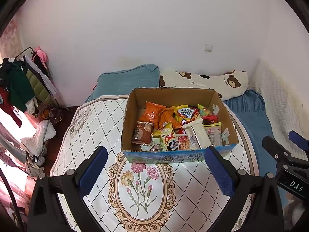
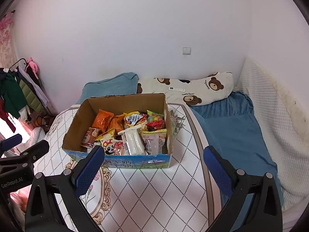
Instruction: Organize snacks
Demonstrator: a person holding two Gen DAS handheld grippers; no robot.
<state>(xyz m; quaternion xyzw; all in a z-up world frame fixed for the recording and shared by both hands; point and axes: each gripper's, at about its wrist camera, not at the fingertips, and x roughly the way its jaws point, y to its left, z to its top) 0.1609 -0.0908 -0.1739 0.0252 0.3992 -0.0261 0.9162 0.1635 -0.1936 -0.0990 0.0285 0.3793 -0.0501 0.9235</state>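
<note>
- Left tongs (image 1: pixel 155 166): jaws spread wide, nothing between the blue pads; held over the near part of the table (image 1: pixel 92 127), just short of the cardboard box (image 1: pixel 133 114); seen also from the right wrist view at the far left edge (image 2: pixel 21 147)
- Right tongs (image 2: pixel 152 164): released, jaws wide apart, empty; poised over the table's near right part, left pad in front of the box's near wall (image 2: pixel 135 163); glimpsed in the left wrist view at the right edge (image 1: pixel 285 145)
- Cardboard box: open-topped, blue printed front, resting on the table's far half, toward the bed
- Inside the box, all heaped together: orange snack packets (image 1: pixel 152 112) at the far left; brown cake packet (image 1: pixel 142 133) at the near left; panda-print packet (image 1: pixel 170 138) near the front wall; long white packet (image 1: pixel 197 133) lying across the heap, tilted; clear pink-printed bag (image 1: pixel 213 133) at the near right; red wrapper (image 1: pixel 210 118) and yellow noodle packet (image 1: pixel 183 113) toward the back
- Table: round, covered in white diamond-patterned cloth with a carnation medallion (image 1: pixel 142 185) at the near side
- Beyond the table: bed with blue sheet (image 2: pixel 231 127), teal pillow (image 1: pixel 127 81), bear-print pillow (image 1: pixel 212 83) with a white remote (image 1: pixel 198 84) on it
- Far left: clothes rack (image 1: pixel 21 81) hung with garments
- White wall switch (image 2: pixel 186 50) above the pillows
</note>
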